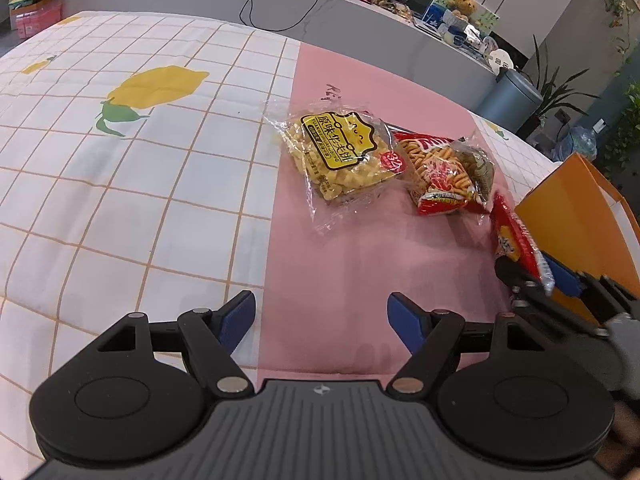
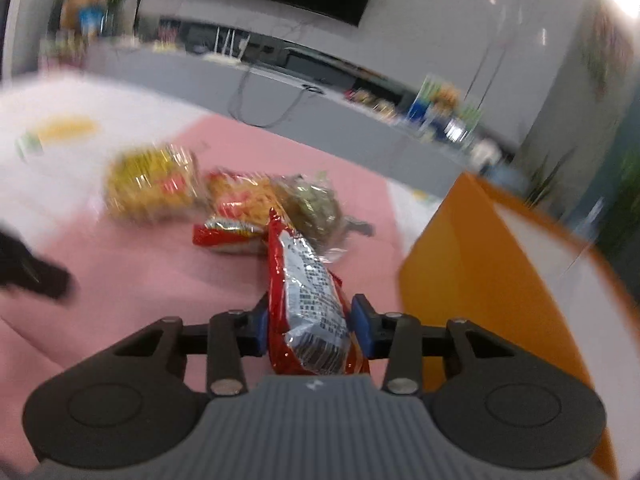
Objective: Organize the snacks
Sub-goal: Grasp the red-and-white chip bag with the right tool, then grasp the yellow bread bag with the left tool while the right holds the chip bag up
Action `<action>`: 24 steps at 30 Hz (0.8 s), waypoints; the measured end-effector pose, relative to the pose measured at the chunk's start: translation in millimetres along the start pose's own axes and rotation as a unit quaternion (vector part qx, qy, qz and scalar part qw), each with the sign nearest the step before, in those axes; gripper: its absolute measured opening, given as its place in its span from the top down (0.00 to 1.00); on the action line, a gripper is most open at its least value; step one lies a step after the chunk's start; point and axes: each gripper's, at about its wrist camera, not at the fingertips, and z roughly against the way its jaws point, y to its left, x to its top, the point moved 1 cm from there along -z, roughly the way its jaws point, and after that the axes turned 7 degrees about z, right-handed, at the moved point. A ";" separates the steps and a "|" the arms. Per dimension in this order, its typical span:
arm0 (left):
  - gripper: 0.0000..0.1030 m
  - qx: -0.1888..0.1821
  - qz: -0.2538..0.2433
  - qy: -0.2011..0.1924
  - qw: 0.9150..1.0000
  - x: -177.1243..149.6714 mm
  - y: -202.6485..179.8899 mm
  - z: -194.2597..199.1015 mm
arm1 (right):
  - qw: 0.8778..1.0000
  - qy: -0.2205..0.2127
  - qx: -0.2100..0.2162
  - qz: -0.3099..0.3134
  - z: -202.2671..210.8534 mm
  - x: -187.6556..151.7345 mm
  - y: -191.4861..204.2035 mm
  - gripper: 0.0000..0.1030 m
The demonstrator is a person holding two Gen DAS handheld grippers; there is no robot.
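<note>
One red pkt (image 2: 308, 304) pinched, R gripper (image 2: 310, 322); bkgd blurred.

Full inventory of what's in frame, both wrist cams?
Red snack packet: 1, red and silver, clamped in right claw beside box.
Yellow waffle-snack bag: 1, clear with yellow label, on pink cloth.
Red stick-snack bag: 1, red, touching the yellow bag's right side.
Greenish clear packet: 1, against the red bag.
Orange box: 1, at table's right.
Tablecloth: 1, white grid with lemons, pink strip.
Left claw: open, empty.
Right claw: shut on the packet.
</note>
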 end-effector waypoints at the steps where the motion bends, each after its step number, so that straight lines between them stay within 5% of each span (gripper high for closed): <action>1: 0.15 0.000 0.004 0.000 1.000 0.3 0.8 0.2 | 0.999 0.001 0.024 -0.034 4.1 2.1 -6.7 0.63; 5: 0.15 0.002 0.007 0.002 1.000 -0.4 0.5 0.9 | 0.980 0.013 0.118 -0.160 14.8 4.5 -29.8 0.63; 10: 0.15 0.008 0.005 0.005 1.000 -2.2 -2.3 1.7 | 0.960 0.035 0.164 -0.224 9.6 -1.6 -35.6 0.62; 14: 0.14 0.011 0.000 0.004 1.000 -2.9 -3.6 1.7 | 0.963 0.046 0.146 -0.222 1.7 -8.0 -31.9 0.62; 19: 0.14 0.006 -0.001 0.004 1.000 -2.8 -3.1 2.1 | 0.952 0.063 0.176 -0.244 -11.3 -15.1 -31.4 0.67; 24: 0.14 -0.001 0.008 0.005 1.000 -1.1 0.0 2.4 | 0.969 0.030 0.163 -0.186 0.8 -3.6 -23.0 0.72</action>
